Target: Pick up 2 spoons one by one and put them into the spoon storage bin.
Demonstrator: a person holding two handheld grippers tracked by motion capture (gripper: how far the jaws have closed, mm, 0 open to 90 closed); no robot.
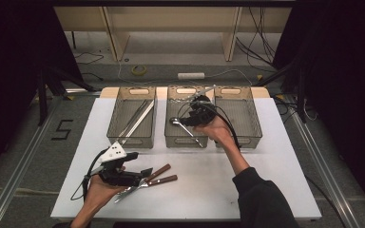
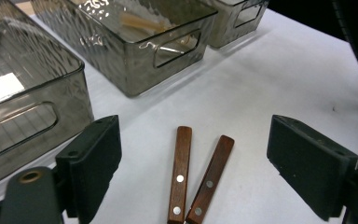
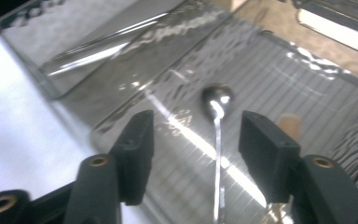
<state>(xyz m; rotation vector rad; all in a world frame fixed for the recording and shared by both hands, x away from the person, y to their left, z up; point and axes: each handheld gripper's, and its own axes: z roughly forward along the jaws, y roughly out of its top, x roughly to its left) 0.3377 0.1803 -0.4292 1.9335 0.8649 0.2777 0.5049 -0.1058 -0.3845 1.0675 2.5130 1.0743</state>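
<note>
Two wood-handled knives (image 1: 160,175) lie side by side near the table's front left. My left gripper (image 1: 145,174) hovers low over their blades. In the left gripper view its jaws (image 2: 196,140) stand wide open, and the two brown handles (image 2: 179,172) lie between them on the white table. My right gripper (image 1: 186,118) hangs over the middle bin (image 1: 168,137), open. A metal spoon (image 3: 216,100) lies in that bin, below and between the right gripper's (image 3: 200,128) jaws, with neither pad touching it. The spoon's bowl (image 1: 173,121) points left.
Three smoked clear bins stand in a row at the table's back. The left bin (image 1: 116,124) holds long metal utensils (image 1: 138,116). I see nothing in the right bin (image 1: 255,124). A small tan piece (image 3: 289,123) shows in the middle bin. White tabletop (image 1: 266,175) spreads front right.
</note>
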